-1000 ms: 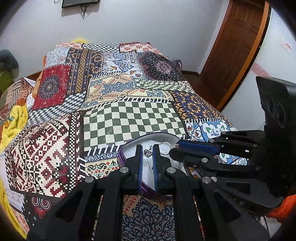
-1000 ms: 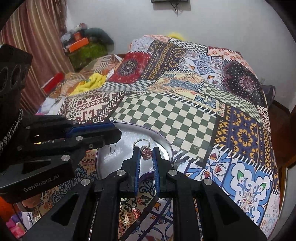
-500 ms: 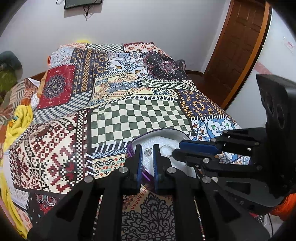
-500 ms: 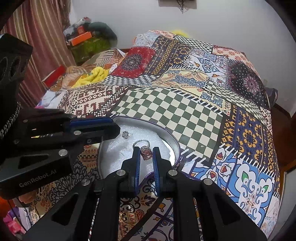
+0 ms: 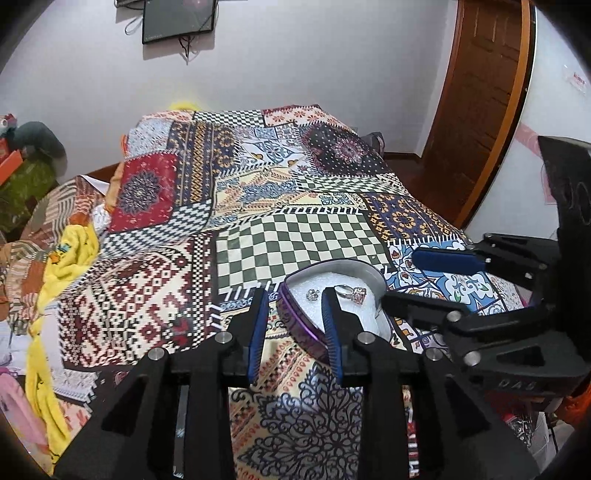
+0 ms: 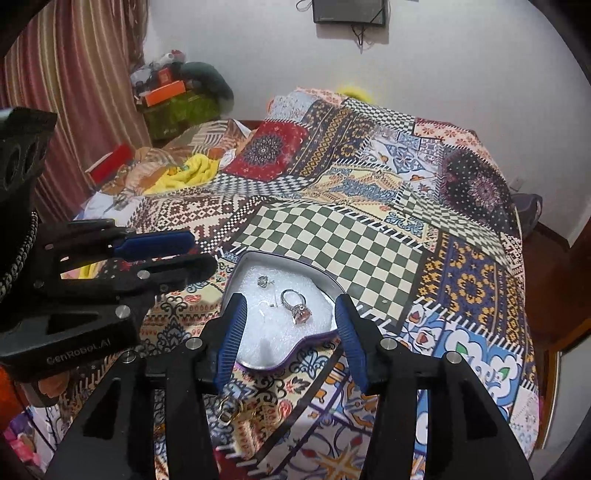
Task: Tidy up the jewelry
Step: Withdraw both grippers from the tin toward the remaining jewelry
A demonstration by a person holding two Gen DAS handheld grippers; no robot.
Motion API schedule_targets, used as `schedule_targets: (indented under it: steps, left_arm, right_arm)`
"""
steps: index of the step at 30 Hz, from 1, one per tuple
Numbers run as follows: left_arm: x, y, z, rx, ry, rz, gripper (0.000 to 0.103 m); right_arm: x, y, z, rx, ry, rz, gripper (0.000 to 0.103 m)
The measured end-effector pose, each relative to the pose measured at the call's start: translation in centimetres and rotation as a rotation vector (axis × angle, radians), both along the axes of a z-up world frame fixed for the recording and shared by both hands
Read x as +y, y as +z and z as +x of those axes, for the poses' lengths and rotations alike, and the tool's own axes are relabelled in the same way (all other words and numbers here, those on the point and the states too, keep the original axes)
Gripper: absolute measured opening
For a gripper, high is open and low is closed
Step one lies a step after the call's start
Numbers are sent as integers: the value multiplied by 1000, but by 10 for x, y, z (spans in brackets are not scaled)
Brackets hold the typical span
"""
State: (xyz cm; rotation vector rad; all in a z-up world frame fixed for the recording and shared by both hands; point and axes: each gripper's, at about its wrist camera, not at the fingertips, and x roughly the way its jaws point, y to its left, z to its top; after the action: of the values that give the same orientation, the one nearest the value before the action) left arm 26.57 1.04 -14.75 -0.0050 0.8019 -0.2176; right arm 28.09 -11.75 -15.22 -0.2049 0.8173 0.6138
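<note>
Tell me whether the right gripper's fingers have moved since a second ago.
Yes. The right gripper has opened: its blue-padded fingers, earlier pinching the pink-stone silver ring, now straddle the heart-shaped purple tin where the ring lies.

A bed is covered by a patchwork quilt. White walls are seen, with a dark wall-mounted screen. A brown wooden door is at right; striped curtains are at left, beside cluttered boxes.

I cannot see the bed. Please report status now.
Left gripper open, right gripper open. Ring and earring lie in heart box. Nothing blocking.
</note>
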Motion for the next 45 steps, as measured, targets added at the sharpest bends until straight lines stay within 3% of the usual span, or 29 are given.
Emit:
schedule_targets:
  steps: [18,36,45]
  left_arm:
    - [6,26,-65,-16,26,15,42]
    - [-2,-37,-91,186,37,-10,42]
    - [-20,-53,-95,220,-9,-72,41]
  right_arm:
    - [-33,32,-52,-46,-74,58,46]
    - [-45,-4,-95,42,-115,18,46]
    - [-50,-25,-105,87,-132,-7,46]
